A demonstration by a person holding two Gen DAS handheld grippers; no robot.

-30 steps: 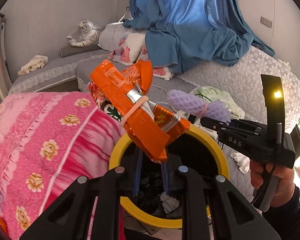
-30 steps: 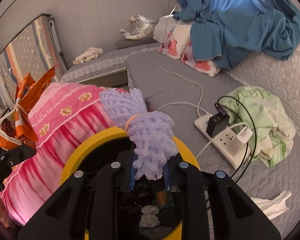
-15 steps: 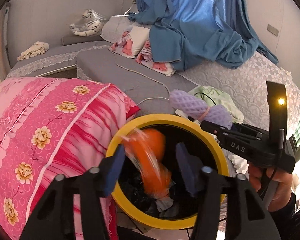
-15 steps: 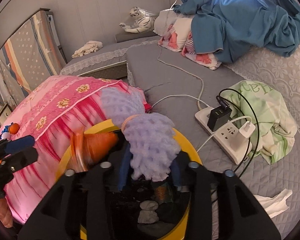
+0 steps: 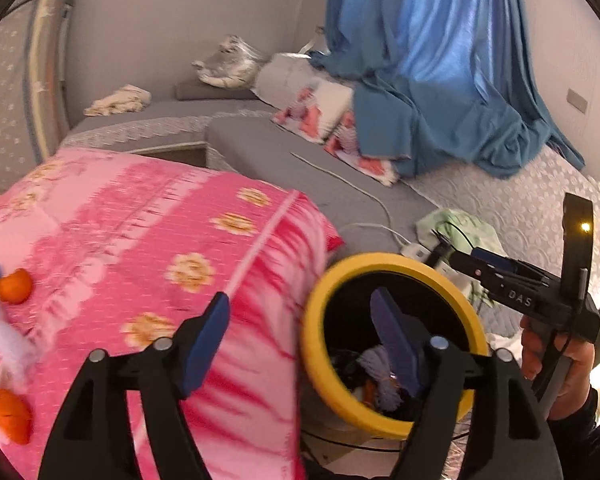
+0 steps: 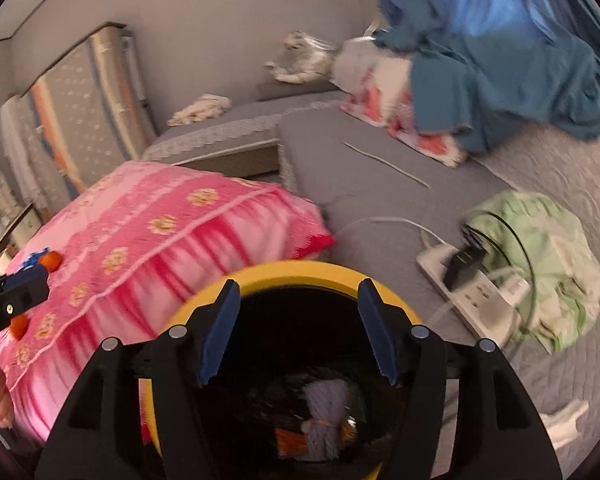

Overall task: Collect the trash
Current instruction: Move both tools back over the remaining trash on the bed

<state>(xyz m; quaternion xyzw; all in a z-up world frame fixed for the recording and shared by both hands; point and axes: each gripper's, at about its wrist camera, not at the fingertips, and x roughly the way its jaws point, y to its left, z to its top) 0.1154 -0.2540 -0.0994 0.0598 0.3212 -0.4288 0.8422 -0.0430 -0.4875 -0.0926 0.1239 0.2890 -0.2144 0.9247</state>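
Observation:
The yellow-rimmed trash bin [image 5: 380,260] stands beside the bed, black inside. A purple foam net [image 6: 326,412] lies at its bottom next to an orange wrapper [image 6: 288,440]; the foam net [image 5: 380,368] also shows in the left wrist view. My right gripper [image 6: 298,328] hangs over the bin rim [image 6: 300,270], jaws opening, nothing between them. My left gripper [image 5: 300,336] is above the bin's left edge and the pink quilt, jaws opening and empty. A hand [image 5: 560,364] holds the right gripper [image 5: 500,284] at the far right.
A pink flowered quilt [image 5: 140,260] lies left of the bin, with an orange-and-white toy [image 5: 12,288] on it. On the grey bed are a power strip [image 6: 472,296] with cables, a green cloth [image 6: 540,248], a white tissue [image 6: 564,424] and a blue curtain [image 5: 440,80].
Both grippers opened. The orange wrapper dropped from the left one and the purple foam net from the right one into the bin. The left gripper swung left toward the quilt.

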